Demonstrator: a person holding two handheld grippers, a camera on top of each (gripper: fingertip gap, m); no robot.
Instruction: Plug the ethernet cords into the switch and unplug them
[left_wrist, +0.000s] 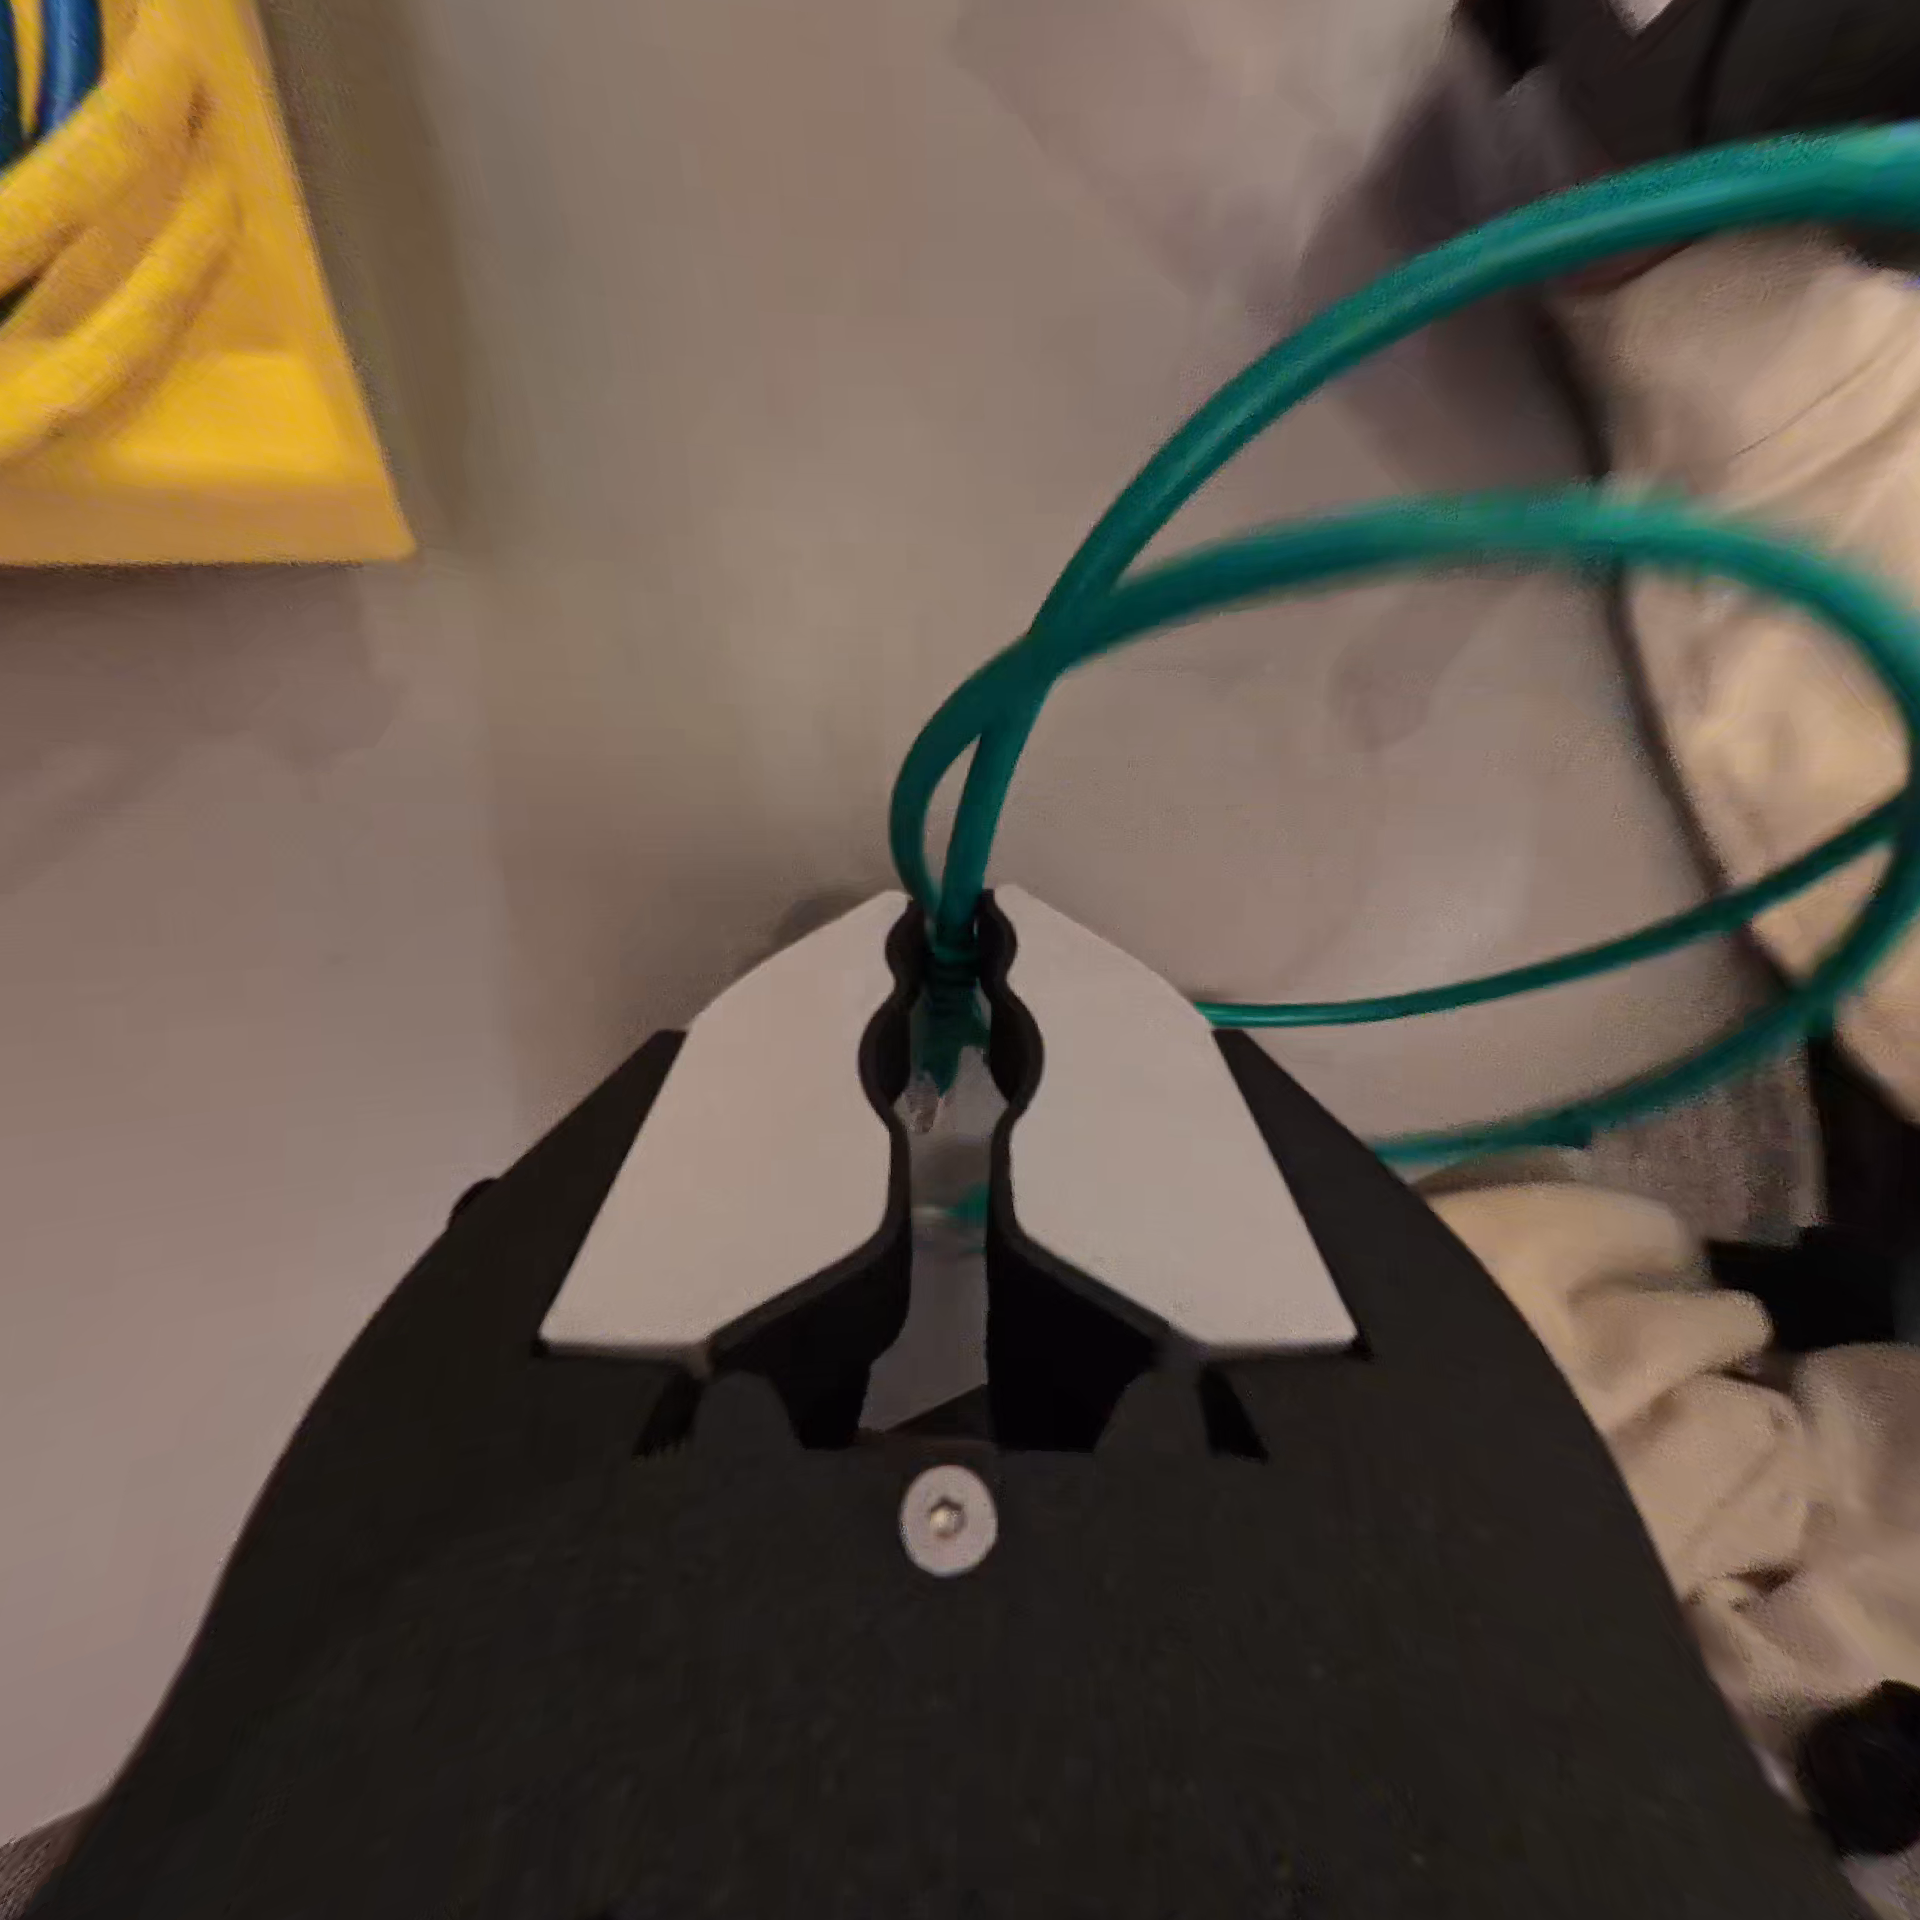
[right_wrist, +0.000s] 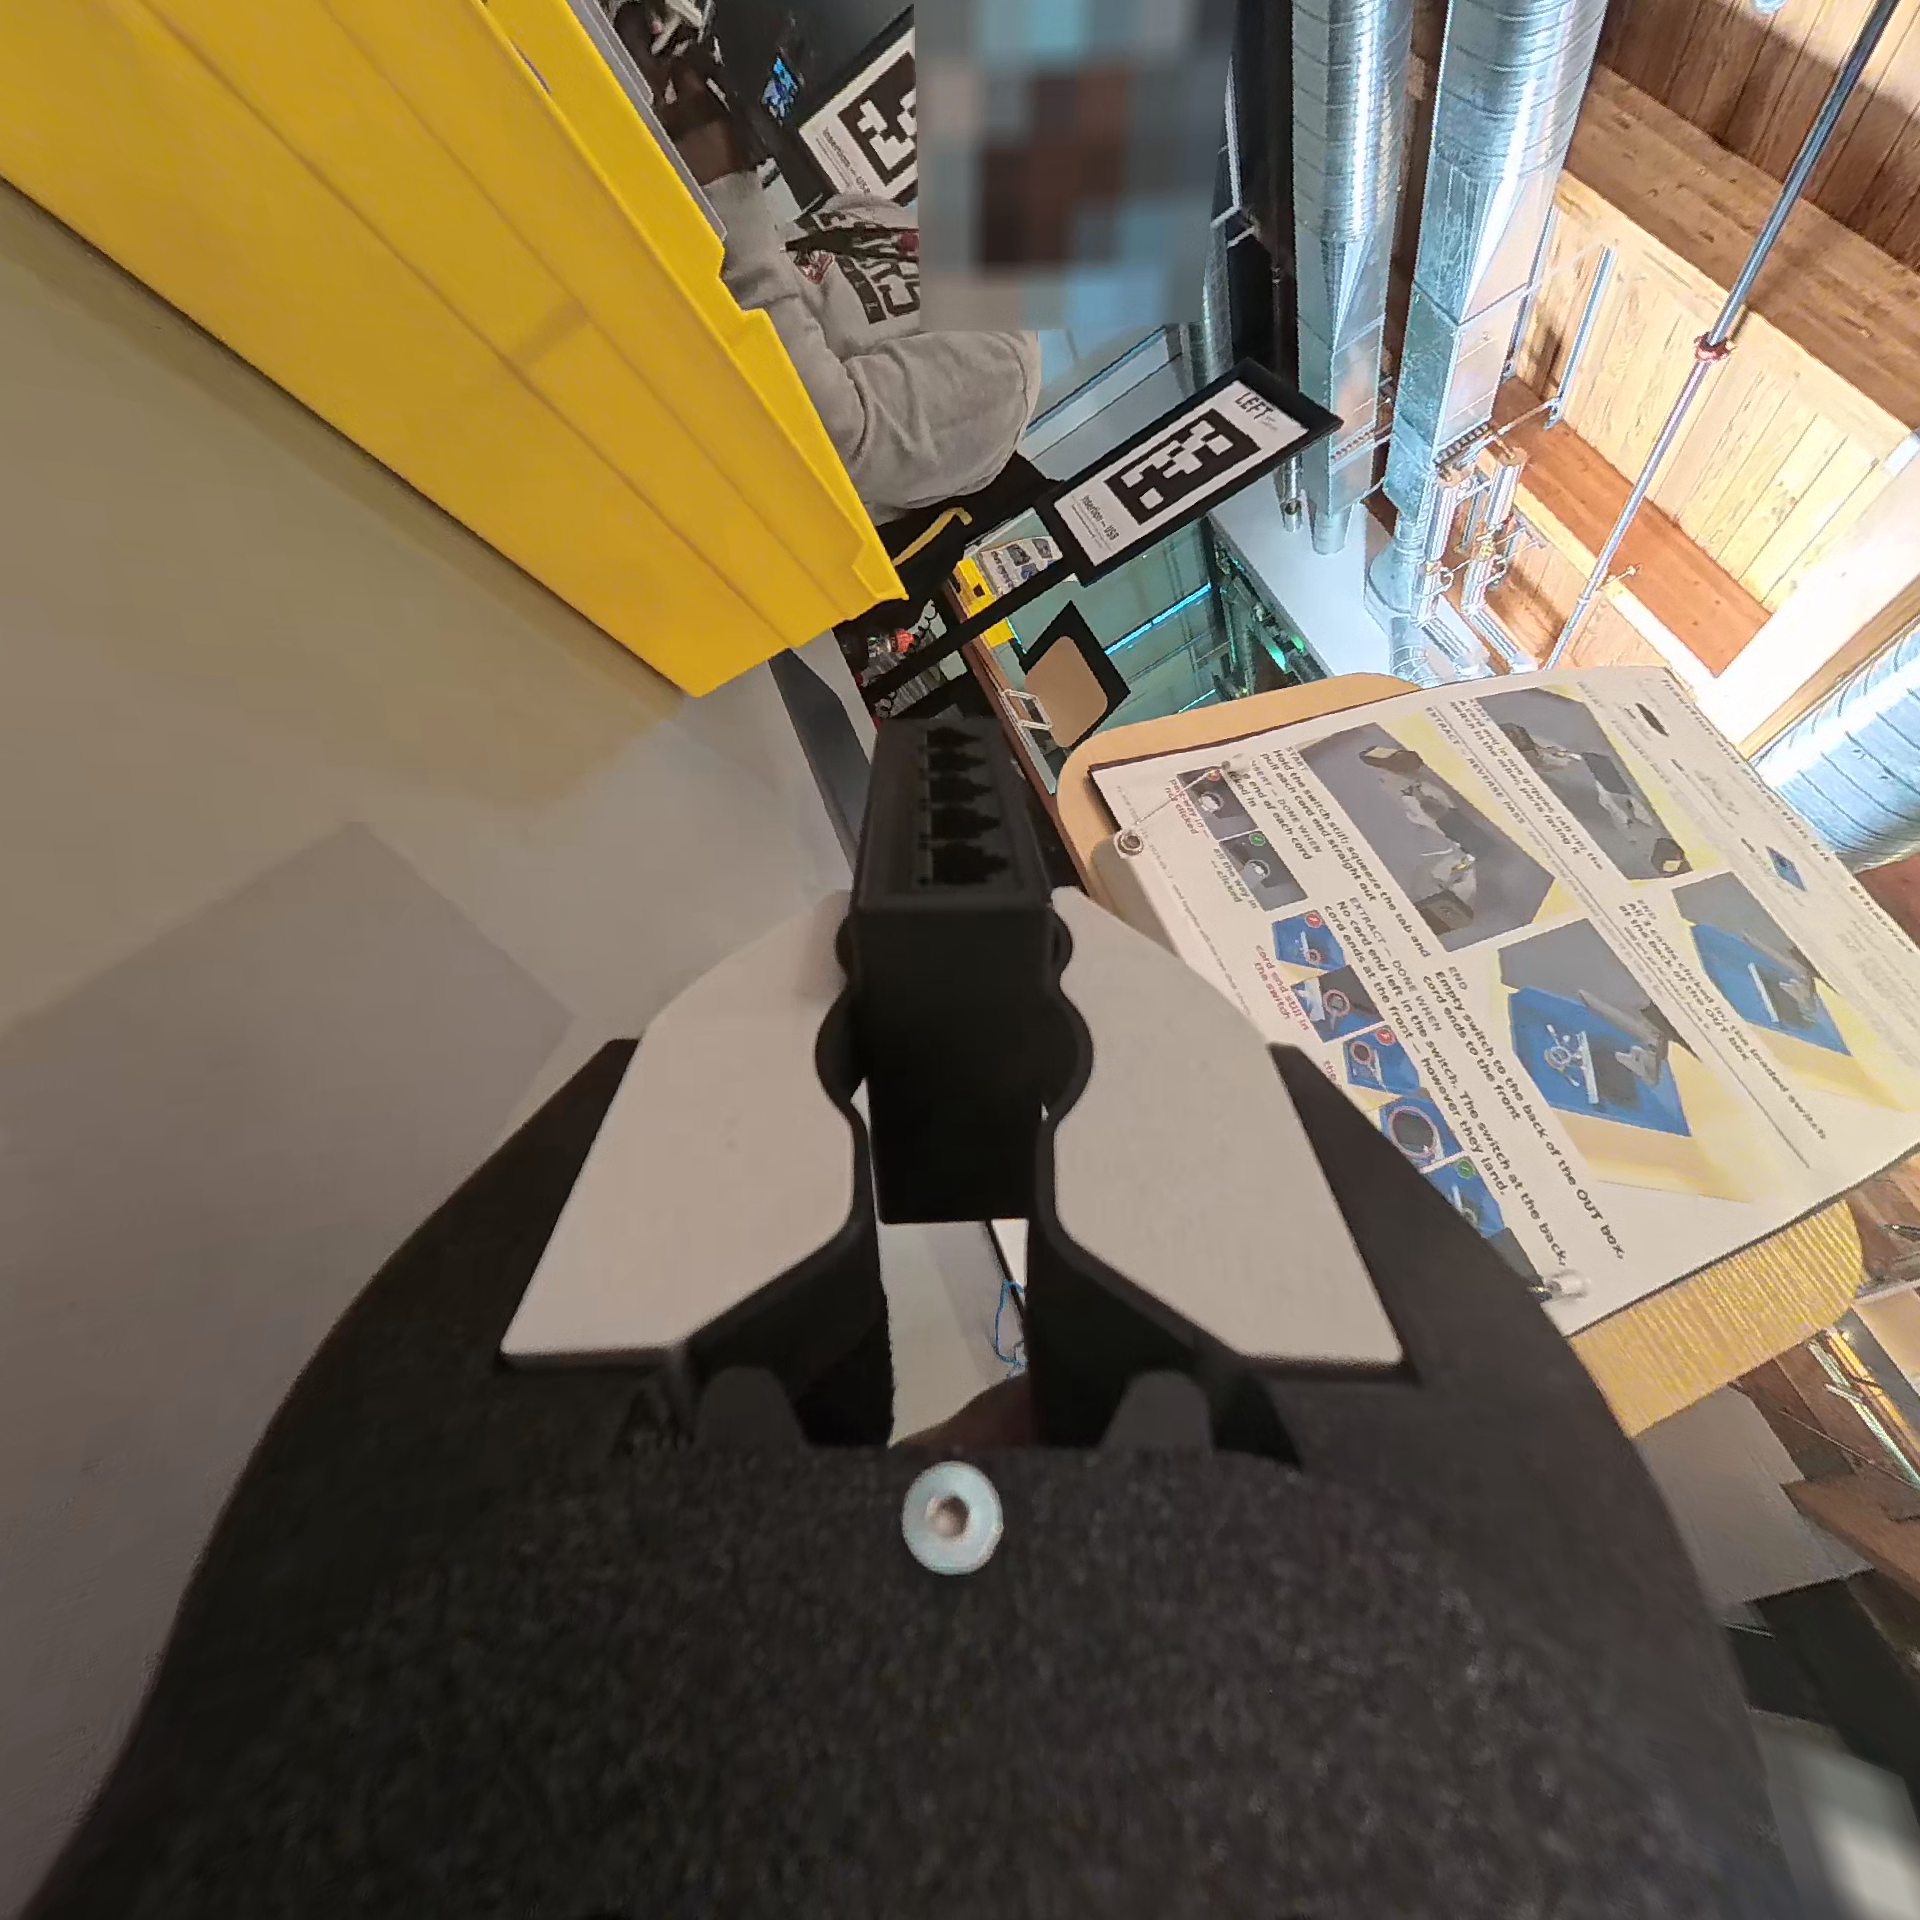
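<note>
My left gripper (left_wrist: 948, 914) is shut on a green ethernet cord (left_wrist: 1226, 436) near its clear plug (left_wrist: 932, 1091), which sits between the jaws and points back toward the camera. The cord loops up and off to the right. My right gripper (right_wrist: 954, 935) is shut on the black switch (right_wrist: 951, 987) and holds it lifted. The switch's row of ports (right_wrist: 961, 821) faces up and to the right, and all the ports I can see are empty. The left gripper's tagged black plate (right_wrist: 1184, 468) shows farther off in the right wrist view.
A yellow bin (left_wrist: 208, 416) with yellow and blue cords stands at the left on the pale table (left_wrist: 675, 520); its wall also shows in the right wrist view (right_wrist: 468, 343). A printed instruction sheet (right_wrist: 1507, 935) lies on a wooden board at the right. A person in beige clothing (left_wrist: 1714, 468) is close by.
</note>
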